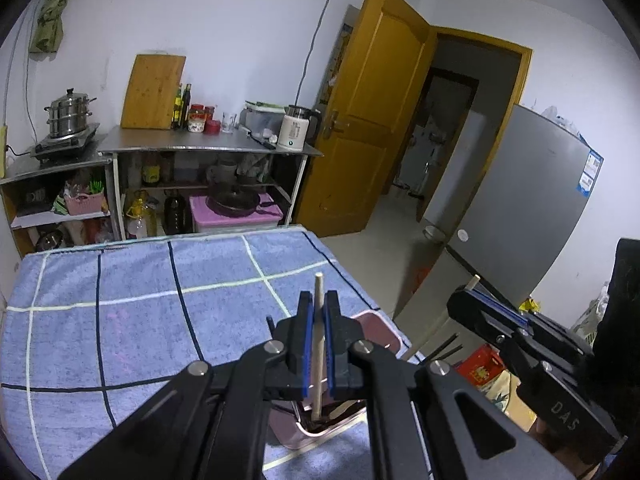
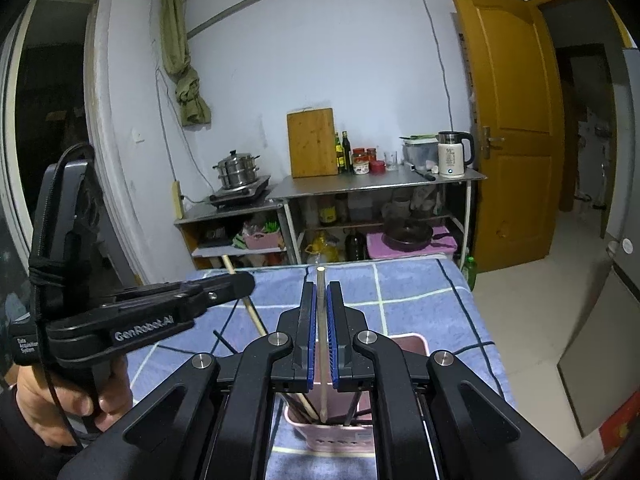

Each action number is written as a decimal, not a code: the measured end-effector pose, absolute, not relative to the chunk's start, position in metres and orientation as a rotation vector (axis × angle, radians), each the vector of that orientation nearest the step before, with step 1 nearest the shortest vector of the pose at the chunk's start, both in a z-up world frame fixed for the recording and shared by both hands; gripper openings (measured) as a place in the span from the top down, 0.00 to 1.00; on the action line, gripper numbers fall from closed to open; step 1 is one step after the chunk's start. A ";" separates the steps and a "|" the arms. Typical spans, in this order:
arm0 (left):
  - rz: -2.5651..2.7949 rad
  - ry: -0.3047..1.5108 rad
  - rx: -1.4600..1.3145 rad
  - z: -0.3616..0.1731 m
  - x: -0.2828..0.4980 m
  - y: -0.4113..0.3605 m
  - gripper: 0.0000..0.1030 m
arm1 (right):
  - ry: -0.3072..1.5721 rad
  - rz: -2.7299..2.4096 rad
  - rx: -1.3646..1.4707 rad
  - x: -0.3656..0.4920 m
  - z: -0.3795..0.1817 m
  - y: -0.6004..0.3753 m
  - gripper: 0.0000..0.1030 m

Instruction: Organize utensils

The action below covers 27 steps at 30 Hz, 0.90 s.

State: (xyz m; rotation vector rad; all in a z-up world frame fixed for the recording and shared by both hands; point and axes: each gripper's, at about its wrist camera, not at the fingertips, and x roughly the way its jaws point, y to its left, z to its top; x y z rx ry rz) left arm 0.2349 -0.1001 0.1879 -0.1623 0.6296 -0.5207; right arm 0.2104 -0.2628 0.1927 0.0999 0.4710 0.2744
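Left wrist view shows the left gripper (image 1: 319,304) at the frame's six o'clock, its blue-padded jaws clamped on a pale round wooden chopstick (image 1: 318,320) that stands nearly upright between them. That stick's top pokes out above the fingertips, and its lower end reaches down into a pink plastic utensil basket (image 1: 374,322) sitting on the blue towel-like checked cloth (image 1: 140,300) that covers the table. Dark sticks lean out of the basket toward three o'clock. At about four o'clock the right gripper (image 1: 466,294) comes in from the side, with the tip of a second pale wooden chopstick (image 1: 475,279) showing just above its fingertips.

Right wrist view puts the right gripper (image 2: 321,292) at six o'clock, jaws pressed together on its own chopstick (image 2: 321,320), which also stands close to upright and runs down into the pink basket (image 2: 412,340) below. More sticks, pale and dark, rest inside that basket. At nine o'clock a person's hand (image 2: 60,408) grips the handle of the left gripper (image 2: 246,282), whose chopstick (image 2: 256,320) slants down toward five o'clock behind it.

Beyond the table at twelve o'clock stands a steel-topped kitchen shelf (image 2: 380,184) carrying a wooden cutting board (image 2: 312,148) and a white electric kettle (image 2: 452,154). An orange-brown wooden door (image 2: 508,120) hangs open at two o'clock.
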 end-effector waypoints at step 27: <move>-0.557 0.742 -0.156 0.134 0.233 -0.103 0.91 | 0.649 0.255 0.065 0.216 0.116 -0.263 0.95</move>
